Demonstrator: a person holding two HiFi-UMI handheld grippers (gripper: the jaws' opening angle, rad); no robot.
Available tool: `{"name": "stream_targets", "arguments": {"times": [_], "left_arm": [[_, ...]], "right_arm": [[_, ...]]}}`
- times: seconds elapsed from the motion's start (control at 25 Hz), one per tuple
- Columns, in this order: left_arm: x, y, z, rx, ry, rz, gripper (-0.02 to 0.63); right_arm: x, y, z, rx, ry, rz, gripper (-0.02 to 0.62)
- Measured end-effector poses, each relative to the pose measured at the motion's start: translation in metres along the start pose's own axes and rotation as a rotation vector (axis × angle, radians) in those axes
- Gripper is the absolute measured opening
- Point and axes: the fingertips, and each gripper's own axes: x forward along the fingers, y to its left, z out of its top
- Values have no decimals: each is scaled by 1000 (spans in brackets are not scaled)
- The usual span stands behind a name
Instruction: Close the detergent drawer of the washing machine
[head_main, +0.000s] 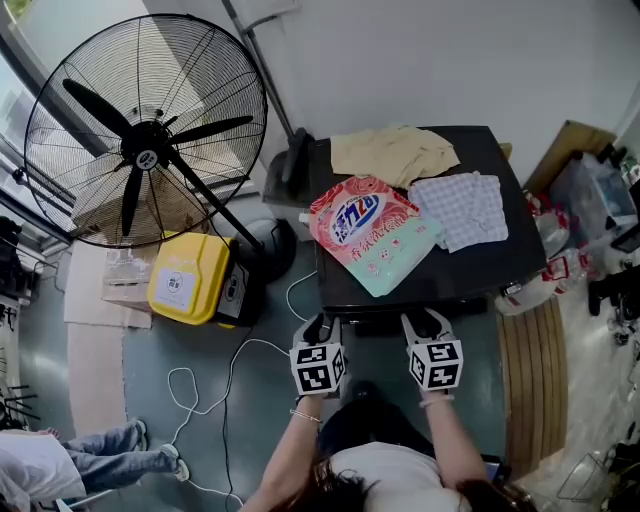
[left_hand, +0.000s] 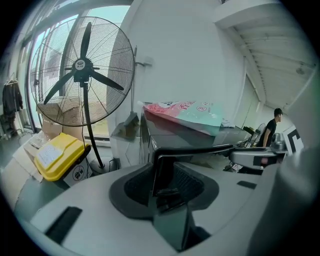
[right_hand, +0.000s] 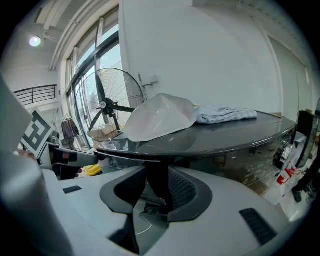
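Left gripper (head_main: 320, 322) and right gripper (head_main: 425, 320) are hovering at the front edge of the black washing machine (head_main: 480, 270), both with jaws spread wide. Each is straddling a dark edge of the detergent drawer (head_main: 385, 323). The drawer is showing only as a sliver under the lid, and contact is hard to make out. A detergent bag (head_main: 372, 232) is lying on top.

Washing machine (head_main: 480, 268): black cabinet with a glossy flat top, upright, its front edge facing the person.

Detergent drawer (head_main: 377, 322): dark, matching the cabinet. It sits just under the top at the front edge, in the left half. It is level and stands a little proud of the front face, not flush, so partly open.
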Motion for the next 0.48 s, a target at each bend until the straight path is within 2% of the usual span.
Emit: {"name": "stream_targets", "arguments": {"times": [0.28, 0.4, 0.48], "left_arm": [[3, 1, 3, -18, -3, 12, 138], [9, 4, 7, -22, 5, 24, 132], [9, 4, 7, -28, 2, 26, 131]], "right_arm": [[0, -2, 1, 24, 0, -44, 160], [0, -7, 1, 35, -4, -83, 101], [0, -9, 1, 35, -6, -85, 92]]}}
